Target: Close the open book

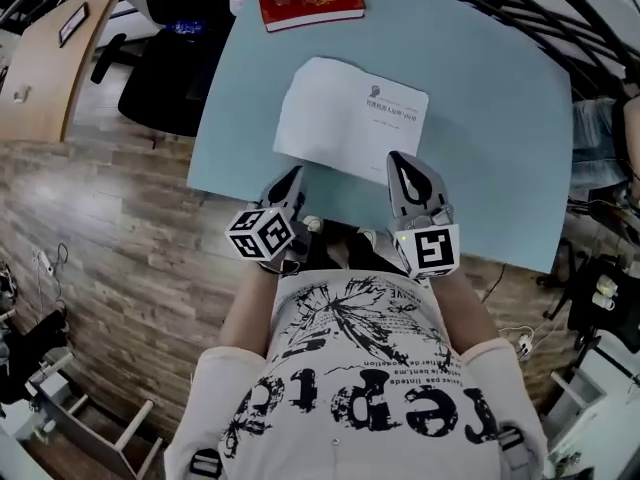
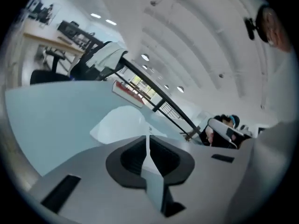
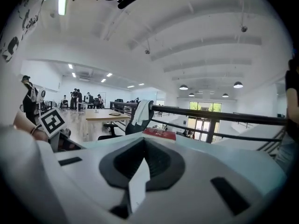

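A white book [image 1: 350, 120] lies flat in the middle of the light blue table [image 1: 500, 148], its cover with small print facing up; no page stands raised. It also shows in the left gripper view as the white book [image 2: 122, 125] ahead of the jaws. My left gripper [image 1: 293, 175] [image 2: 148, 136] hangs just short of the book's near left corner, shut and empty. My right gripper [image 1: 400, 158] [image 3: 144, 141] reaches over the book's near right edge, its jaws also together with nothing between them.
A red book [image 1: 311, 0] [image 2: 128, 91] [image 3: 160, 133] lies at the table's far edge. A dark office chair [image 1: 165, 78] and a wooden desk [image 1: 45, 63] stand to the left. A black railing [image 1: 560, 8] runs behind the table. The person stands at the near edge.
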`<state>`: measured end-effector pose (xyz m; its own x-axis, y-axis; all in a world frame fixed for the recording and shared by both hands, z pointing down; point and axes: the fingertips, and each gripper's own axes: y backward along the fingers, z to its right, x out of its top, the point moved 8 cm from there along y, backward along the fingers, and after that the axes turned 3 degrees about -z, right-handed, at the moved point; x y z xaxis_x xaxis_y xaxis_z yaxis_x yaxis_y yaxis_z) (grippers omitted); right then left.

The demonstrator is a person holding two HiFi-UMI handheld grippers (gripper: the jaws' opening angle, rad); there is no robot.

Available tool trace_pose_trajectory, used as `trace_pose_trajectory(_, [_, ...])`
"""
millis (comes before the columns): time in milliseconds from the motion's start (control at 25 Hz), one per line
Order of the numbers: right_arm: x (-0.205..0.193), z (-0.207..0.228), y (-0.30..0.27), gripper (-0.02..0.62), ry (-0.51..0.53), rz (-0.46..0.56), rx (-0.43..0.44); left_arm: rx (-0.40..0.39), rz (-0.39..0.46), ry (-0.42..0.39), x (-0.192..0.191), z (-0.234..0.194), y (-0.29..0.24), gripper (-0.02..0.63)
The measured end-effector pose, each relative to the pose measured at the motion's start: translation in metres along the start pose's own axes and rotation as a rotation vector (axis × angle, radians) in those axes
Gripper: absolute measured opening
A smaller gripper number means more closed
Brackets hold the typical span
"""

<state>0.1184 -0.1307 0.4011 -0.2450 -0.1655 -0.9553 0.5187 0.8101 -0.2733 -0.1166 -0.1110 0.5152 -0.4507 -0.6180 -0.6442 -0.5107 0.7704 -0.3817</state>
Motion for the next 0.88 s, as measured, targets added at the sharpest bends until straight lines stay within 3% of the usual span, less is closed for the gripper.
trace_pose_trajectory(80, [-0.006,0.007,-0.002,0.011,0.008,-0.012,0.025,0.007,0.021,0.180,-0.016,-0.012,-0.010,0.038])
trace_pose_trajectory(160, [-0.016,0.012,-0.005,0.011,0.004,-0.034,0.040,0.024,0.058,0.327,-0.026,-0.023,-0.018,0.177])
trace_pose_trajectory(320, [-0.032,0.019,-0.012,0.011,0.002,-0.084,0.070,0.020,0.136,0.527,-0.034,-0.032,-0.031,0.204])
trace_pose_trajectory(520, [-0.043,0.027,-0.017,0.011,-0.022,-0.117,0.091,-0.001,0.192,0.702,-0.047,-0.042,-0.048,0.209])
trace_pose_trajectory(600, [-0.043,0.028,-0.018,0.011,-0.018,-0.121,0.099,-0.015,0.245,0.771,-0.050,-0.049,-0.051,0.207])
trace_pose_trajectory(720, [-0.043,0.031,-0.019,0.011,-0.008,-0.125,0.107,-0.060,0.362,0.949,-0.051,-0.061,-0.054,0.202])
trace_pose_trajectory(800, [-0.045,0.033,-0.018,0.011,-0.001,-0.133,0.106,-0.106,0.436,1.058,-0.049,-0.063,-0.054,0.158])
trace_pose_trajectory(880, [-0.047,0.035,-0.016,0.011,0.000,-0.142,0.101,-0.121,0.459,1.078,-0.048,-0.065,-0.052,0.103])
